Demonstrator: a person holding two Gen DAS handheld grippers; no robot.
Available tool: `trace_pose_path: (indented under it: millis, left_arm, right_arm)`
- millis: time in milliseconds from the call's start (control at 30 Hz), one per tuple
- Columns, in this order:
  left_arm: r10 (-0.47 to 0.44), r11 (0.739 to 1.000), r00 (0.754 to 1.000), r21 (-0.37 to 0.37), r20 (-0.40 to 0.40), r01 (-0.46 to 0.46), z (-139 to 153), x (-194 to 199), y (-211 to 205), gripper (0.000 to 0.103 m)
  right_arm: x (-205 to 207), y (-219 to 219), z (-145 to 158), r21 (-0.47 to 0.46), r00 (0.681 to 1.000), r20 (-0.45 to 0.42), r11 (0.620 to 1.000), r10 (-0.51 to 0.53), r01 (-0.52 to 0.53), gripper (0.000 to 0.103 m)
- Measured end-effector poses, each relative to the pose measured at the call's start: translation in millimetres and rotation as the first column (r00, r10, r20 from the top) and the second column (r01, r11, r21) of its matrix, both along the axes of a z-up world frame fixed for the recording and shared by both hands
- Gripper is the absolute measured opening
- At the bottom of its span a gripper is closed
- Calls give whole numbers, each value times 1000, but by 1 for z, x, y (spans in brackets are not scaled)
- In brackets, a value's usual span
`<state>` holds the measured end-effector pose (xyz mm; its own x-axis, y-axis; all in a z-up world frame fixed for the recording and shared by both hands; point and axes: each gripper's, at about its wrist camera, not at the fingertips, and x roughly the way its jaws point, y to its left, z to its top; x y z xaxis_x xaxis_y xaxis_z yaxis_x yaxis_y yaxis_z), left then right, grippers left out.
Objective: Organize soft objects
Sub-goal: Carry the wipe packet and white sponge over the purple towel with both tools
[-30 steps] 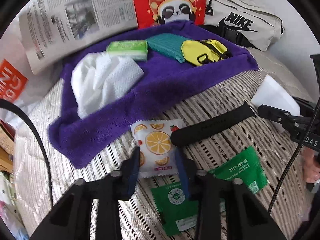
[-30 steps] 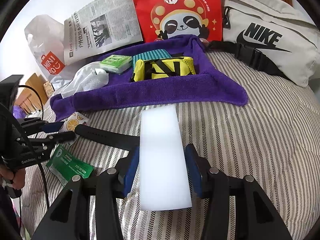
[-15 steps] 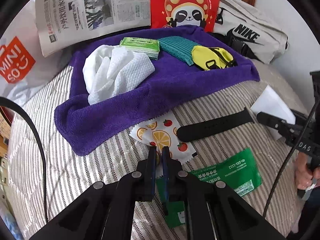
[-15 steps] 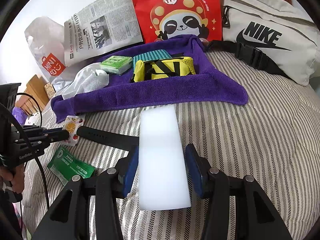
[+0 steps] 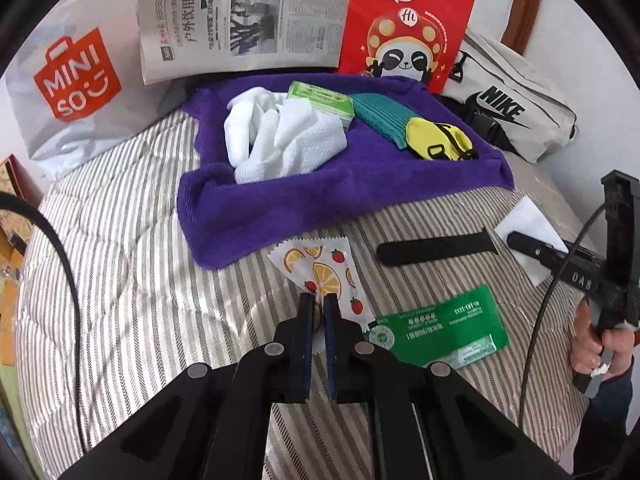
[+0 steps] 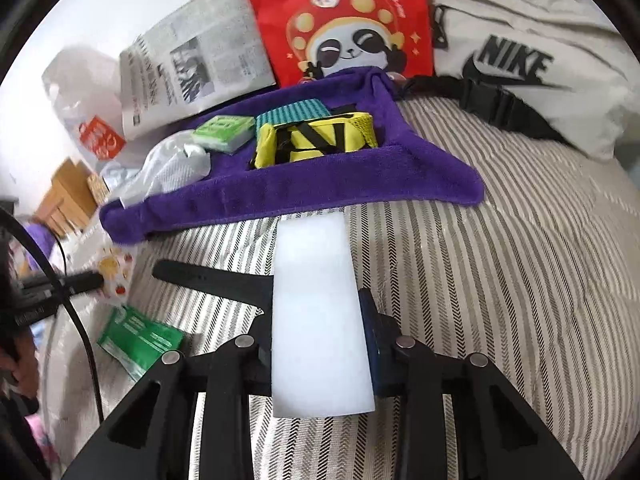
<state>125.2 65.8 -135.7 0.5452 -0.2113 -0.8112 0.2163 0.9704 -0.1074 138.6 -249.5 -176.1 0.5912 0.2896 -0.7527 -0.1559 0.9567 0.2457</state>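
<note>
wipes packet (image 5: 320, 98), cloth (image 5: 280, 140) and pouch (image 5: 438, 142) on the towel (image 5: 248, 216), strap (image 5: 436, 246) before it

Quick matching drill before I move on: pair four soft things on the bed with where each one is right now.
1 fruit-print packet
2 white sponge block
3 green sachet
4 yellow pouch

a on the purple towel
b between the right gripper's pads
c pinched in the left gripper
d loose on the striped quilt

Pairs: 1-c, 2-b, 3-d, 4-a
</note>
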Motion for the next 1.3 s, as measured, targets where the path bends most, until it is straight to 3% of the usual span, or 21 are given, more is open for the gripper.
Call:
trace_pose_path:
  millis: [100, 667, 1067, 1300]
  left_arm:
    - [8, 1000, 1000, -4, 3, -8, 2, -2, 4, 6]
    - [-2, 996, 996, -87, 89, 10, 31, -2, 7, 6]
    - [-26, 994, 990, -101, 136, 40, 62, 32, -6, 6]
    - [-15, 993, 991, -112, 131, 30, 62, 57, -5, 6]
  right_arm:
    - [-1, -3, 6, 24, 1000, -3, 1000, -6, 6, 31]
    - [6, 23, 67, -123, 989, 93, 987, 114, -102, 31]
    - [68, 40, 90, -148, 981, 128, 981, 146, -127, 31]
    - [122, 47, 90, -182, 979, 147, 977, 143, -115, 31]
